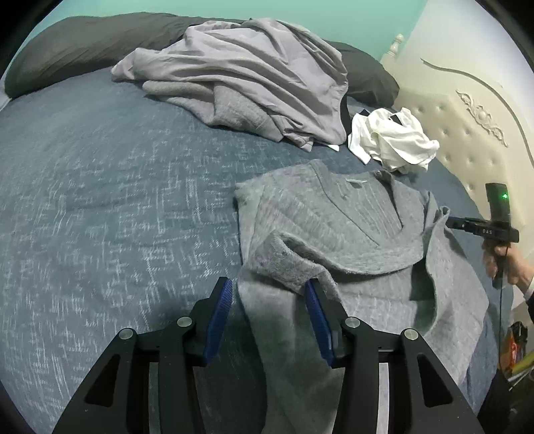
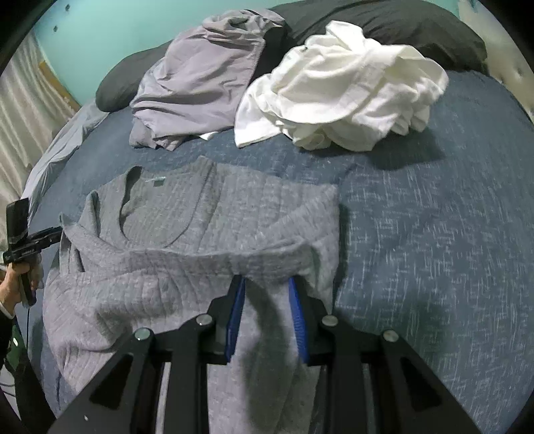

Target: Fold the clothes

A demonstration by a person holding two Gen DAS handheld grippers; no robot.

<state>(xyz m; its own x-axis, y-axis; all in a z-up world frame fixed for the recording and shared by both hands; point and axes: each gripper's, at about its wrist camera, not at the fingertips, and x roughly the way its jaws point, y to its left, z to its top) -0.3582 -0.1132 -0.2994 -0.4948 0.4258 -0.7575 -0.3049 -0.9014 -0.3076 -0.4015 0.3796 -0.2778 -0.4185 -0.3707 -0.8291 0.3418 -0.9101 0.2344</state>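
A grey waffle-knit V-neck sweater (image 1: 333,227) is laid on the blue flecked bedspread (image 1: 100,200), sleeve folded across. Left gripper (image 1: 268,293) is seen parted, nothing pinched. Right gripper (image 2: 267,283) is seen closed on the sweater's sleeve fabric.

A teal wall (image 1: 350,20) rises behind a cream tufted headboard (image 1: 467,110).

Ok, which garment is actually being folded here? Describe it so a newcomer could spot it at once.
On the blue bedspread, look nearest the camera, in front of the heaped clothes. The grey sweater lies spread out with its V-neck open and a sleeve folded across. Unlike the crumpled white garment and lilac garment behind it, it is thick, textured knit.
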